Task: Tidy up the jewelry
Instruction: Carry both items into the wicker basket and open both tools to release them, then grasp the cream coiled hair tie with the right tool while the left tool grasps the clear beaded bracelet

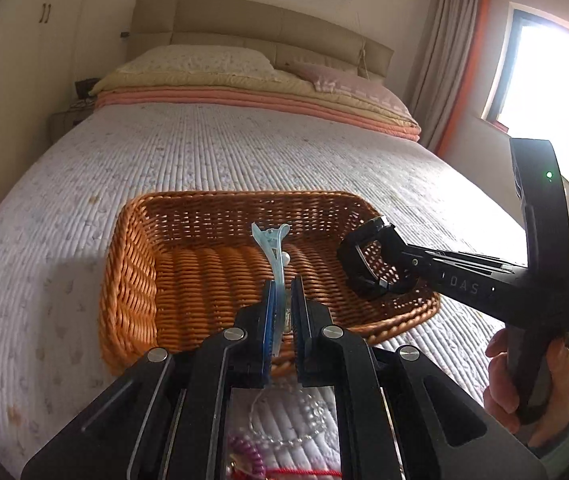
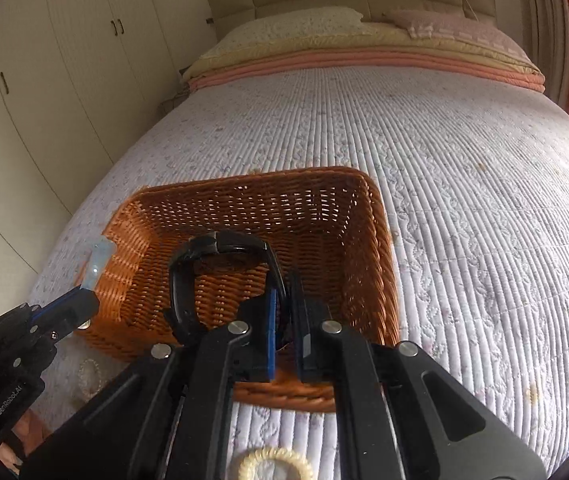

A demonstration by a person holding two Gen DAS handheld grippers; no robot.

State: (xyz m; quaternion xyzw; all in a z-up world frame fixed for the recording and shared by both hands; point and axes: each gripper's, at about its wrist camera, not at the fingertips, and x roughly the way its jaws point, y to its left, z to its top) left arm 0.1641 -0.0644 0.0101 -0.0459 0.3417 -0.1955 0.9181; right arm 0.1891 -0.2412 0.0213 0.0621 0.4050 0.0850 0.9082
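Both of your tongs are loaded and poised over the wicker basket (image 1: pixel 204 264), so the coming move turns on how each piece hangs above its open floor.

Your left tongs (image 1: pixel 283 312) are clenched on a pale blue hair clip (image 1: pixel 274 248). Its long axis runs straight out ahead of the fingers, tip pointing toward the basket's far wall. The near rim lies just below the tips, so the clip sits above the near part of the basket floor.

Your right tongs (image 2: pixel 284 316) are clenched on a black watch (image 2: pixel 220 272), pinching the strap at one side. The loop stands out ahead and to the left of those tongs, over the basket's interior. Judged from the left wrist view, the watch hangs above the basket's right-hand part, with the clip nearer the middle, and the two held pieces are apart.

Count: one basket, one clip, one watch, two tongs. Below and behind your left tongs, still on the bed (image 1: pixel 164 152), lie a clear bead string (image 1: pixel 304 420), a purple coil tie (image 1: pixel 248 456) and a red cord (image 1: pixel 304 473); a cream ring (image 2: pixel 272 464) shows under your right tongs.
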